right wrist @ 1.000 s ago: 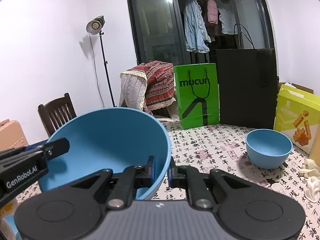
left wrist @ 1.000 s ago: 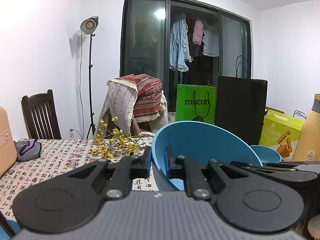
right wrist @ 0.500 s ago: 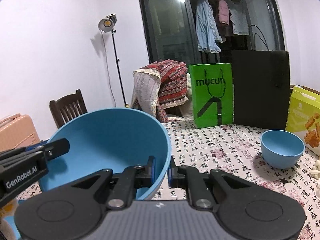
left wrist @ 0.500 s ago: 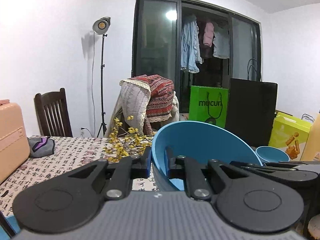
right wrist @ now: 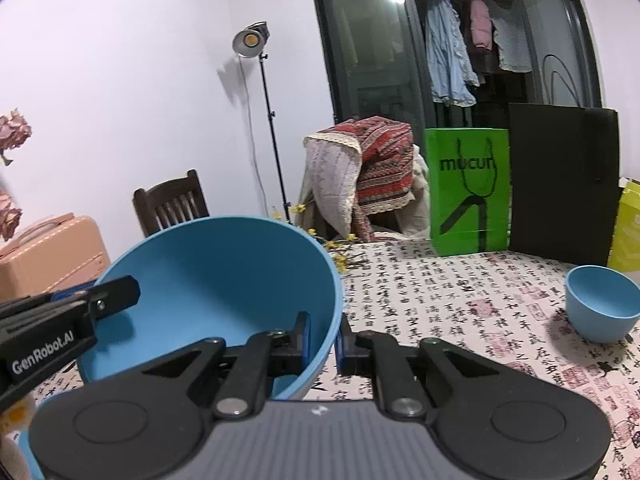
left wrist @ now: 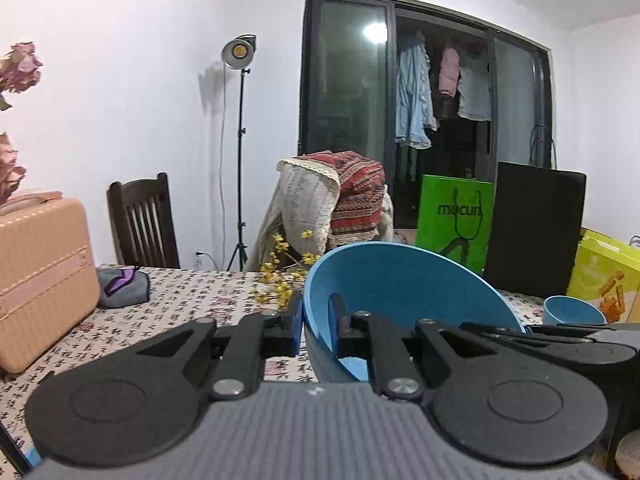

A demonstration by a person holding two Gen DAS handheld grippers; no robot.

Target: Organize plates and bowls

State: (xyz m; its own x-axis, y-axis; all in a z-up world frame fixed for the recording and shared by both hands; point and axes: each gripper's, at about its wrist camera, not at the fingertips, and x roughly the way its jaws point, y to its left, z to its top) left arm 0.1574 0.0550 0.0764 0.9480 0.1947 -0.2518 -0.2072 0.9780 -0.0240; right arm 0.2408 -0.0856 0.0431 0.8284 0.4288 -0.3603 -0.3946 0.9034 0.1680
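While the left gripper [left wrist: 316,322] and right gripper [right wrist: 323,338] each pinch the big bowl's [right wrist: 224,280] rim, "mucun" marks the green bag [right wrist: 468,192]; only the right view reads "GenRobot.AI".

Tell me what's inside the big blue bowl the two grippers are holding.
The large blue bowl looks empty: bare blue wall, with one finger of the right gripper and the left gripper each reaching over its rim. The gripper bodies cover its bottom.
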